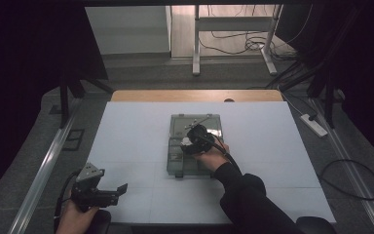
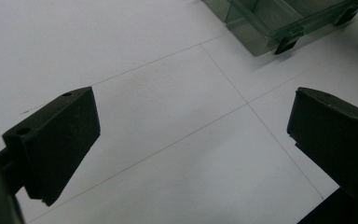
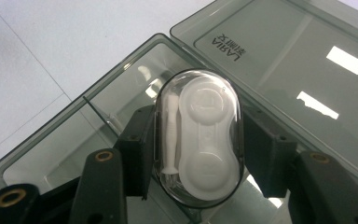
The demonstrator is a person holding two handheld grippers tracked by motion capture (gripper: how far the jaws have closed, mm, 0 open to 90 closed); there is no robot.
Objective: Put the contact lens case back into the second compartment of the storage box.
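Meanwhile, the right gripper (image 3: 198,140) is clamping a contact lens case (image 3: 198,135) over the open organizer box (image 3: 42,140); the left gripper (image 2: 191,140) is sitting agape.

This looks like a lab set up for filming. A plain white table (image 1: 126,146) stands in a dark room with black curtains (image 1: 29,48) on both sides. Loose cables (image 1: 243,41) lie on the floor, a power strip (image 1: 313,125) sits nearby, and a metal stand (image 1: 233,34) is behind.

We see a white tabletop (image 1: 126,146), grey carpeted floor (image 1: 141,78), white stand legs (image 1: 195,44), tangled cables (image 1: 233,41), perhaps dark curtains (image 1: 24,58) either side.
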